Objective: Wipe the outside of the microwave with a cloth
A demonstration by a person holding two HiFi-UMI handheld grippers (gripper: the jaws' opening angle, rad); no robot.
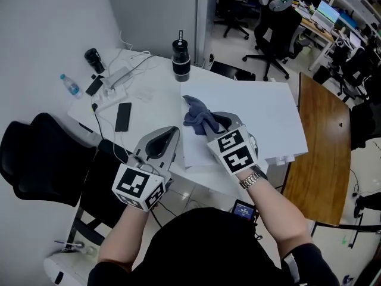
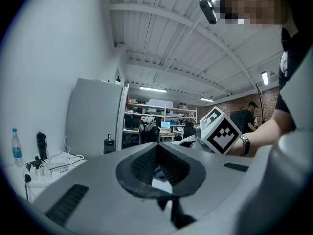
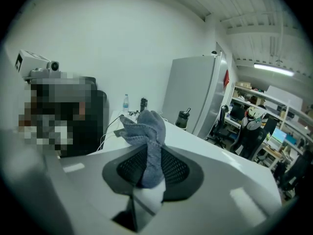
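The microwave is a white box whose flat top fills the middle of the head view. A grey-blue cloth lies bunched on its left part, and my right gripper is shut on it. In the right gripper view the cloth stands up from between the closed jaws of the right gripper. My left gripper hovers by the microwave's front left corner, shut and empty. In the left gripper view the left gripper has its jaws pressed together, and the right gripper's marker cube shows beyond them.
A black tumbler stands at the microwave's far left corner. On the white desk to the left lie a phone, a power strip with cables and a water bottle. A black chair is at left, a wooden table at right.
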